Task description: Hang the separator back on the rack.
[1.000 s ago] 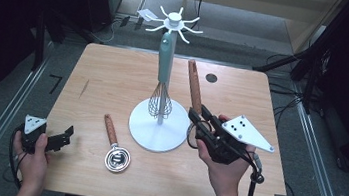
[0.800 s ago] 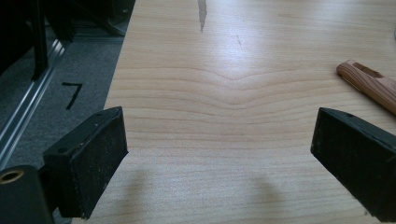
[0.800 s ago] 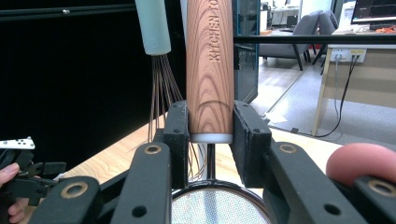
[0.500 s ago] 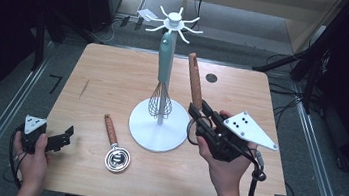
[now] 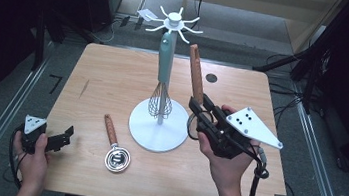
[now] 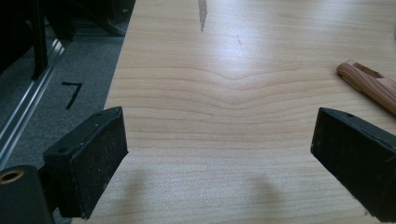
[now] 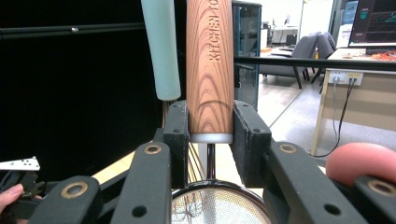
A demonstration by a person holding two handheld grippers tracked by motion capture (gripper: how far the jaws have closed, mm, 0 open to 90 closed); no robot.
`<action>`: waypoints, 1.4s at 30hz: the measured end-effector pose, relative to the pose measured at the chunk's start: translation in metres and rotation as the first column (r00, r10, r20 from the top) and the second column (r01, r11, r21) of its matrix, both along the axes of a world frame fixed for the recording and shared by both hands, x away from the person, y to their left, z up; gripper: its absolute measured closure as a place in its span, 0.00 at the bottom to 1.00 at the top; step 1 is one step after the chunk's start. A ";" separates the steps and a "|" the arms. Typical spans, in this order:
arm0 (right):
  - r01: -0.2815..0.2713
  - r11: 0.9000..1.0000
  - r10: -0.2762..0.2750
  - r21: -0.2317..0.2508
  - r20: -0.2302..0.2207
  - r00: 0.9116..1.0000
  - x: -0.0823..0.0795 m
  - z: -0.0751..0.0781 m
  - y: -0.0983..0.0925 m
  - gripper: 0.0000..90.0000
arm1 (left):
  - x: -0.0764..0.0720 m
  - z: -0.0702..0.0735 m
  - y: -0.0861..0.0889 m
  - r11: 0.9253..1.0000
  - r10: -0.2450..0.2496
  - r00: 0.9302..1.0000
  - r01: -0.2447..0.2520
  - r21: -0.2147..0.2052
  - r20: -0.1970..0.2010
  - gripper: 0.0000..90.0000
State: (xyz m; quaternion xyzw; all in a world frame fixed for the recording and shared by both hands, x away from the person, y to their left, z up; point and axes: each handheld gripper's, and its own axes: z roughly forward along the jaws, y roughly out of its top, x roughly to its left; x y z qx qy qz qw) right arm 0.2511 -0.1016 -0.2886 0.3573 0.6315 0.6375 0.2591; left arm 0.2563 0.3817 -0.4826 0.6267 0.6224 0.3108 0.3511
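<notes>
Lit from overhead, even and fairly bright on the table (image 5: pixel 114 78); surroundings beyond its edges near black. White glare streak on the wood in left gripper view, w/ soft shadows just under the jaws. Sharp in high view, slight softness twd corners. In right gripper view, wooden handle (image 7: pixel 210 60) crisp, bright office behind it blurred, partly overexposed.

The work surface is a light wooden table (image 5: pixel 115 75) with rounded corners and visible grain. On it stands a white utensil stand (image 5: pixel 159 126) with a round base, near the centre. A wooden-handled measuring spoon (image 5: pixel 115 146) lies flat just left of that base. A dark round spot (image 5: pixel 211 77) sits toward the far right.
</notes>
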 end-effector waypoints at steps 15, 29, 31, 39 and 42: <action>-0.004 1.000 0.004 0.008 0.026 1.000 0.002 0.009 0.005 0.79 | 0.000 0.000 0.000 1.000 0.001 1.000 -0.001 -0.002 -0.002 0.04; -0.011 1.000 0.011 -0.007 0.021 1.000 0.009 0.009 0.013 0.79 | 0.000 0.000 0.000 1.000 0.000 1.000 0.000 -0.004 -0.001 0.04; -0.008 1.000 0.008 -0.011 0.026 1.000 0.010 0.009 0.015 0.79 | 0.000 0.000 0.000 1.000 0.000 1.000 0.000 -0.005 -0.001 0.04; -0.022 1.000 0.023 -0.018 0.015 1.000 0.015 0.007 0.017 0.78 | 0.000 0.000 0.000 1.000 0.000 1.000 0.000 -0.004 -0.001 0.04; -0.055 0.998 0.055 -0.018 -0.005 0.998 0.017 0.007 0.017 0.76 | 0.000 0.000 0.000 1.000 -0.001 1.000 0.001 -0.004 -0.001 0.04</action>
